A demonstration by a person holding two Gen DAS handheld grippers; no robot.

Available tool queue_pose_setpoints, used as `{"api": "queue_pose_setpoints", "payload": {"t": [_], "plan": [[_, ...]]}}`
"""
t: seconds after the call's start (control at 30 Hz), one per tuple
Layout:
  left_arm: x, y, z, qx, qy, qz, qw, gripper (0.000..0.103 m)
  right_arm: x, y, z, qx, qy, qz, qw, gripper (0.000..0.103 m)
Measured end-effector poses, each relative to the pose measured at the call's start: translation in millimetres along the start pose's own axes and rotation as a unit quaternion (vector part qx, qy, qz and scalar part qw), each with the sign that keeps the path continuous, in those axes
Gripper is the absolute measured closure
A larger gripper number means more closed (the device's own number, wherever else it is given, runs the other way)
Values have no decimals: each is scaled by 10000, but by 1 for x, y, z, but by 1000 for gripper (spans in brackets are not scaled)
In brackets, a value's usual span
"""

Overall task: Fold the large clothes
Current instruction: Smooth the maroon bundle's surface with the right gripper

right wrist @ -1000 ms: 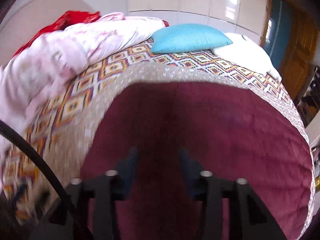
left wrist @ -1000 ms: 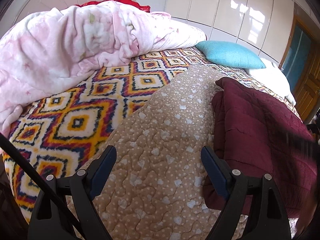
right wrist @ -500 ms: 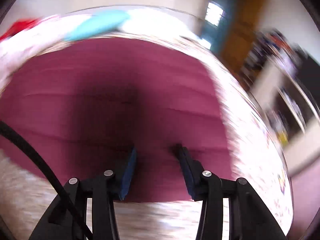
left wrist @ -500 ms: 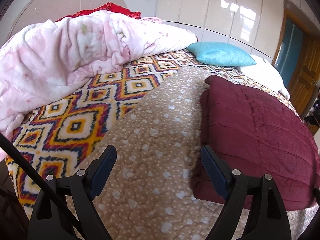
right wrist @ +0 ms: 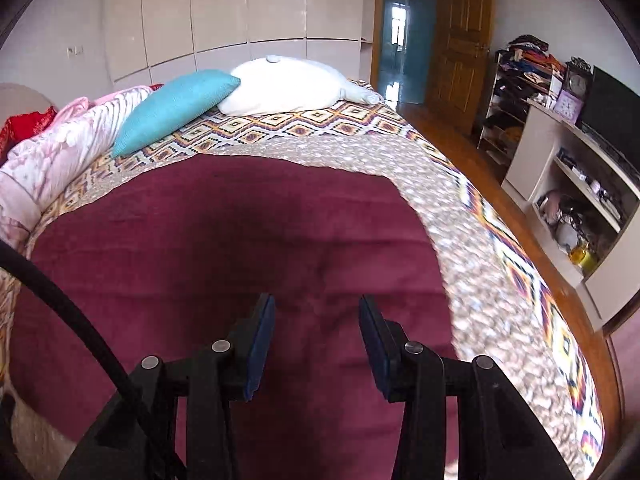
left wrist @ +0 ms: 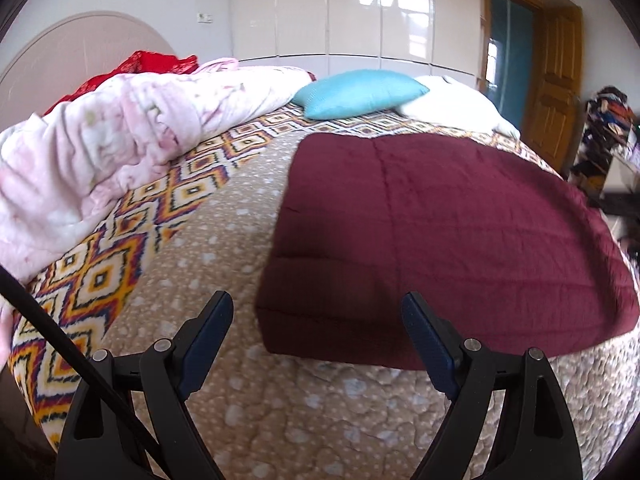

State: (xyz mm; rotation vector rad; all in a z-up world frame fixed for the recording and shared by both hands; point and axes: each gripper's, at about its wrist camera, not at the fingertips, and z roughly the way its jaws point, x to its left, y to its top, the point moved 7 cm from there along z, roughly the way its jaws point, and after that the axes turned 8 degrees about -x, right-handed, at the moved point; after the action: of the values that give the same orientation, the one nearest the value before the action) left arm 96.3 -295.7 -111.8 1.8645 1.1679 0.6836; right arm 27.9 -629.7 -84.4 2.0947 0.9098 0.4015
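In the left wrist view, I am holding my left gripper (left wrist: 316,320) low in the frame with its jaws standing wide and nothing between them; the near left corner of the maroon quilt (left wrist: 440,220) is lying just behind the gap. This quilt is filling the centre and the right of the frame, already folded to a thick rectangle, and it is resting on the beige dotted cover (left wrist: 224,240). The patterned blanket (left wrist: 96,280) is showing at the left, the pink duvet (left wrist: 100,152) is bunched in the upper left, and the blue pillow (left wrist: 360,94) is sitting at the top centre. In the right wrist view, my right gripper (right wrist: 316,324) is hovering at the lower centre, its jaws are standing at a middle width and are not pinching any cloth, and the maroon quilt (right wrist: 200,240) is spreading under and beyond them. The blue pillow (right wrist: 176,108) and a white pillow (right wrist: 284,88) are lying at the top, and a shelf unit (right wrist: 580,184) is standing at the right edge. I am judging that one fold is finished and I am now placing both tools for the next one. The next move is asking me to bring each gripper down to a near corner, to close on all layers together, and to lift both sides evenly so the thick quilt is not slipping or opening.
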Motion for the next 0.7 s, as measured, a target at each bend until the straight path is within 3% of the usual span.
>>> {"api": "queue_pose_setpoints", "payload": {"t": [0.17,0.23,0.3,0.33,0.43,0.5,0.57,0.63,0.7], "plan": [[-13,-3,4,-29,-26,212,9998,18,45,31,53,-7,-125,-86,9999,56],[-15,-6,8,29,-33,258,9997,18,44,34,85,211,-68,54,9997,55],[-16,-10,12,170,-105,204,9996,18,47,21,121,680,-23,54,9977,45],[-16,-11,14,244,-151,160,9995,18,46,19,129,713,-87,-68,9974,43],[-17,-14,15,377,-337,36,9987,18,54,35,126,608,-409,-609,9954,38],[-18,-14,14,356,-319,48,9988,18,60,60,112,150,-312,-501,9981,38],[-20,-14,13,355,-311,70,9989,18,63,74,109,-35,-166,-309,9994,36],[-21,-17,16,399,-312,83,9987,18,76,78,125,181,-2,-173,9997,36],[-22,-19,19,446,-295,126,9985,18,89,60,160,927,155,-204,9954,35]]}}
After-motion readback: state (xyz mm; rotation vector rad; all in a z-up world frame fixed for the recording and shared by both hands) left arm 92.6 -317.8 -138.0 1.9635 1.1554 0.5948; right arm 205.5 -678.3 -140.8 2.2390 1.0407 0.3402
